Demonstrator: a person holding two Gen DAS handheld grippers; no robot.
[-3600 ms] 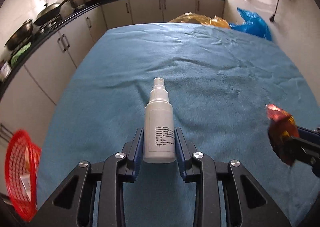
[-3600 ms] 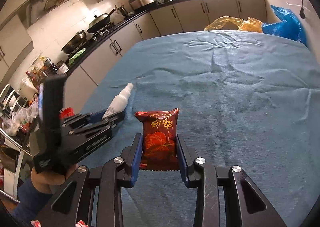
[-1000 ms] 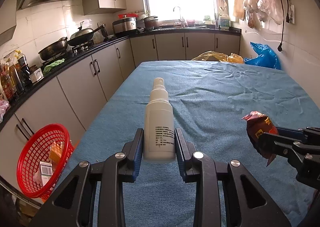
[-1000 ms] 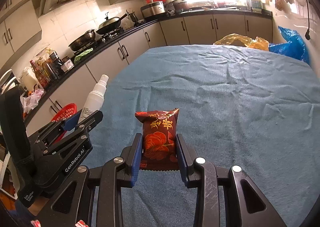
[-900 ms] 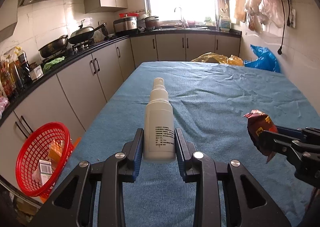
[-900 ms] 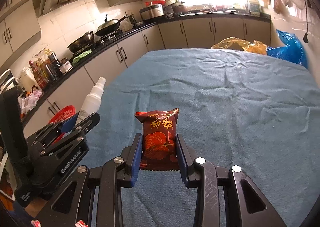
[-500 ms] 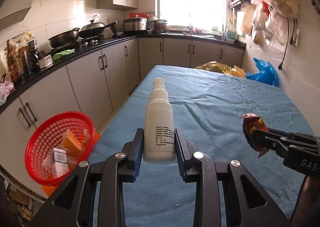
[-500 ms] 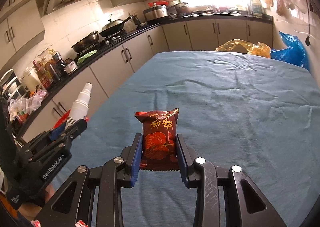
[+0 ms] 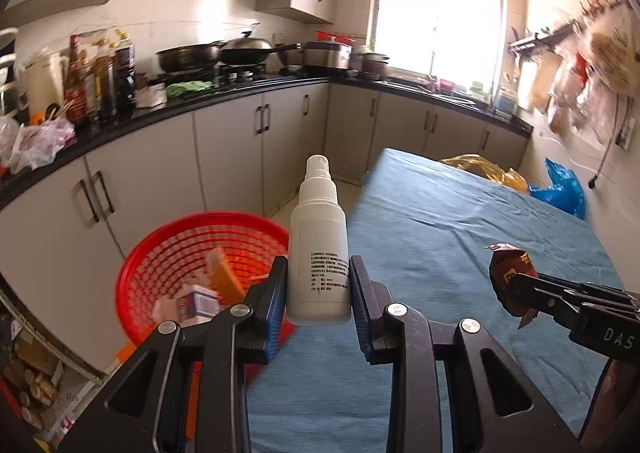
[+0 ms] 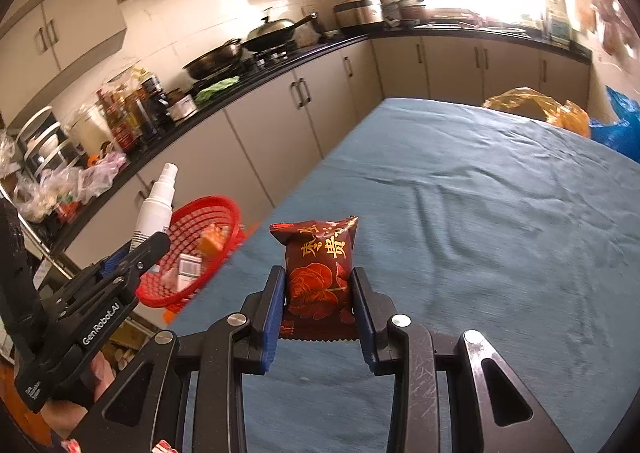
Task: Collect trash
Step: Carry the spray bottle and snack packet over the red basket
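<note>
My left gripper is shut on a white spray bottle that stands upright between its blue pads, over the left edge of the blue-covered table. Just left of and below it sits a red mesh basket with a few packets inside. My right gripper is shut on a dark red snack packet with gold lettering, held above the table. In the right wrist view the left gripper with the bottle is at the left, in front of the basket.
Grey kitchen cabinets under a black counter with pans, pots and bottles run along the left and the far side. A yellow bag and a blue bag lie at the table's far end. Boxes and clutter lie on the floor below the basket.
Both grippers have moved left towards the table's edge, still holding their things. The red basket now looms much larger and closer to the bottle, and the table has slid to the right.
</note>
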